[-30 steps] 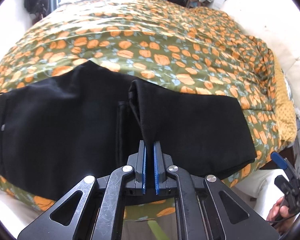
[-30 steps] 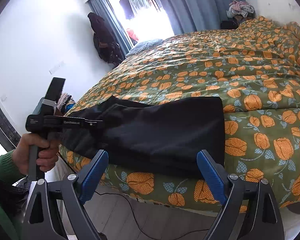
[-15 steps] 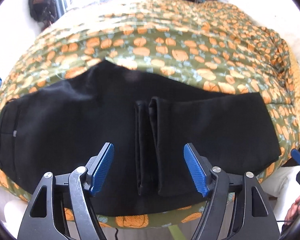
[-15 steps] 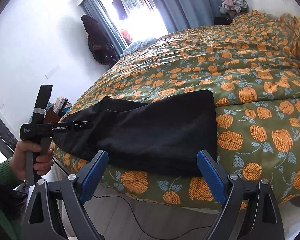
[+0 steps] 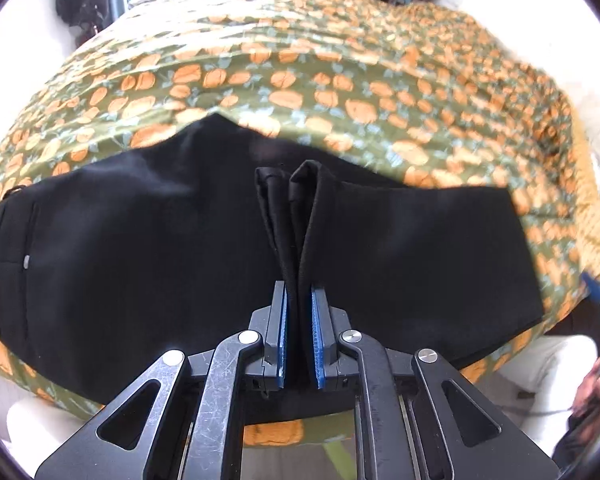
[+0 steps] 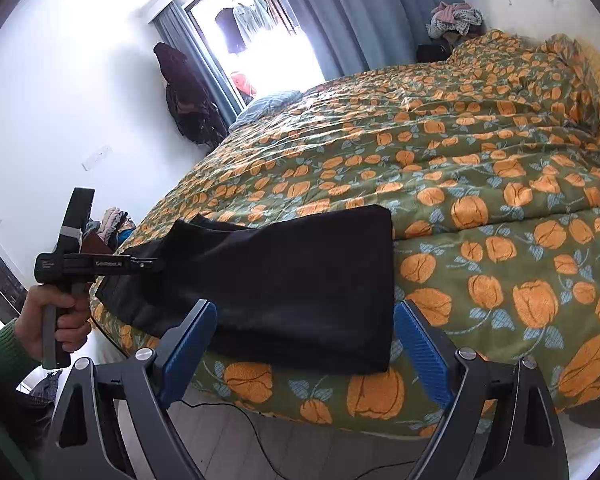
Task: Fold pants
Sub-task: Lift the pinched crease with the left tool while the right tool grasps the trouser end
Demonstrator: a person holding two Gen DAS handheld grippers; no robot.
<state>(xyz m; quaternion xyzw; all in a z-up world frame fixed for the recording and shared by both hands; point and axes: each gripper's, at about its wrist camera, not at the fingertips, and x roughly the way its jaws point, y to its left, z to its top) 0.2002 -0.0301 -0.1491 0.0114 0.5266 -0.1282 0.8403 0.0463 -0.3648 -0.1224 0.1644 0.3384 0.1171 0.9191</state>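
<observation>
Black pants (image 5: 132, 240) lie across the near edge of a bed with an orange-flowered green cover (image 5: 340, 80). The waistband is at the left and the legs are folded back over the right part. My left gripper (image 5: 300, 320) is shut on the two leg hems at the middle and lifts them slightly. In the right wrist view the pants (image 6: 300, 280) lie ahead and the left gripper (image 6: 148, 264) grips their raised edge. My right gripper (image 6: 304, 348) is open and empty, just off the bed edge before the folded end.
The bed cover (image 6: 480, 168) stretches far behind the pants. A heap of clothes (image 6: 456, 20) sits at the far corner by blue curtains. A dark coat (image 6: 184, 92) hangs on the wall at the left. Floor with a cable (image 6: 260, 432) lies below the bed edge.
My left gripper let go and opened half a second ago, then shut again on both leg hems and raised them. My right gripper stayed open and shifted slightly closer to the bed.
</observation>
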